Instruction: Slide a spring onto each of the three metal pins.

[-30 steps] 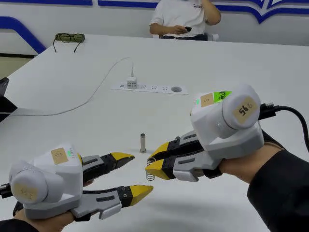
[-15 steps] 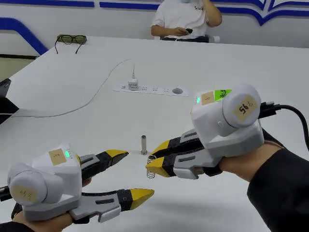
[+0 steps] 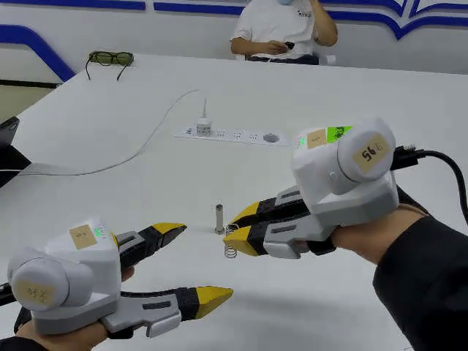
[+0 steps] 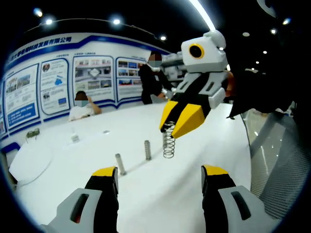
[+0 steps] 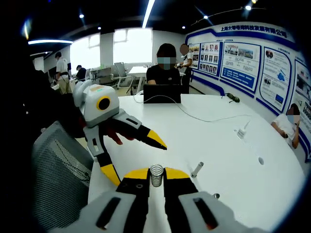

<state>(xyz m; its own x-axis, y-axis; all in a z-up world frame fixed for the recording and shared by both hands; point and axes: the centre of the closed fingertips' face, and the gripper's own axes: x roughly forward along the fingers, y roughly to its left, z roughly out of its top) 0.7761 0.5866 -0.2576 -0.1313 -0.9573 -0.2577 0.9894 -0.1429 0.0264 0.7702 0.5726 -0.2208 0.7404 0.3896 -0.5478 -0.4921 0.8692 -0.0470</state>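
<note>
White worktop [image 3: 88,146]: a broad, pale surface stretching away from me, with both of my grippers held low over its near end
Right gripper [image 3: 235,231]: closed on the spring, its yellow-tipped jaws pinching the top coils; my hand in a dark sleeve holds it from the right, and a black lead [image 3: 439,164] leaves its rear
Spring [image 4: 168,141]: small, silvery and upright, hanging from the tips of the gripper that holds it, its lower end close to the worktop; I cannot tell whether it touches
Near pin [image 4: 147,149]: a short metal pin standing upright on the worktop just beside the spring, apart from it, its shaft bare
Second pin [image 4: 119,164]: in the left gripper view, another upright metal pin, standing near the first and farther from the spring, its shaft also bare
Left gripper [image 3: 199,262]: open, its two yellow-tipped jaws spread wide, hovering at my lower left with the tips pointing toward the spring and well short of it
Power strip [image 3: 228,134]: white, lying flat near the middle of the worktop, with a small white plug [image 3: 204,126] in it and a thin pale cable [image 3: 146,142] curving off to the left
Glasses [image 3: 108,58]: dark-framed, resting at the far left corner of the worktop
Person [image 3: 281,25]: seated at the far edge in a white top
</note>
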